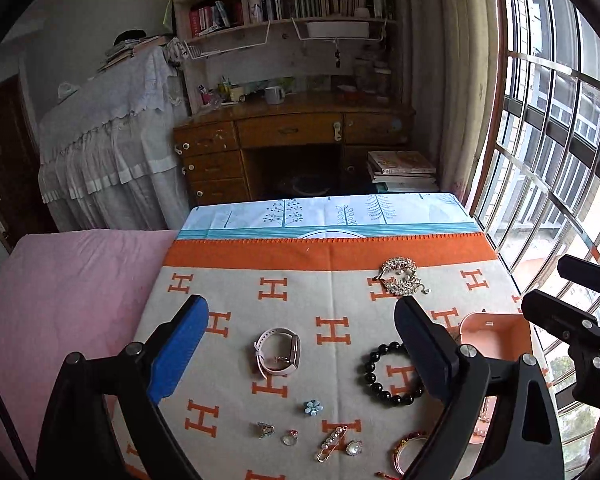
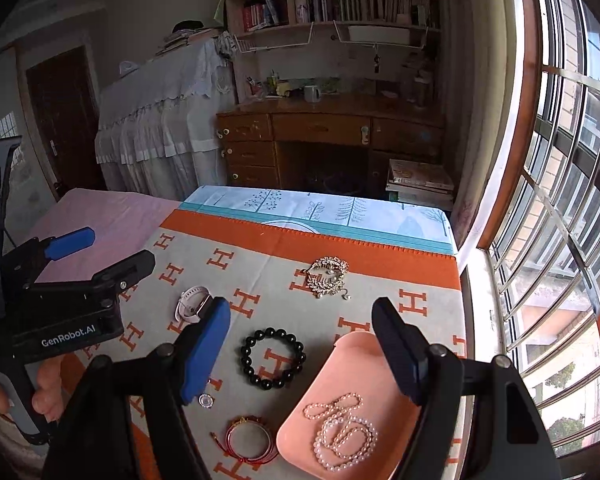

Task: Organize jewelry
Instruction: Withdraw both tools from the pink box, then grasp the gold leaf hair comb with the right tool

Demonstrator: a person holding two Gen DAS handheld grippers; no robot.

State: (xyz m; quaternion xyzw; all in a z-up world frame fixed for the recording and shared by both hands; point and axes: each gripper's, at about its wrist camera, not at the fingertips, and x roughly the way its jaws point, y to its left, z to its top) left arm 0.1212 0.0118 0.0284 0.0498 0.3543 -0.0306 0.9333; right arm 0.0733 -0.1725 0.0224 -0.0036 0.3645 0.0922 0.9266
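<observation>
right gripper (image 2: 300, 348) hanging spread wide, grasping nothing | pearl necklace (image 2: 342, 436) lying coiled in smooth pink tray (image 2: 340, 364) | glossy black bead bracelet (image 2: 273, 359) lying flat on woven H-patterned cloth (image 2: 260, 264) | left gripper (image 1: 300, 344) gaping empty over watch (image 1: 278, 354), strap looped | gold brooch (image 2: 327, 277) sitting farthest

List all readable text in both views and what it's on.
"GenRobot.AI": white print on the black body of the left gripper, seen in the right wrist view.
"H": orange letter repeated across the blanket.
Book spines on the shelf: too small and blurred to read.
Books stacked on the floor: cover unreadable.
</observation>
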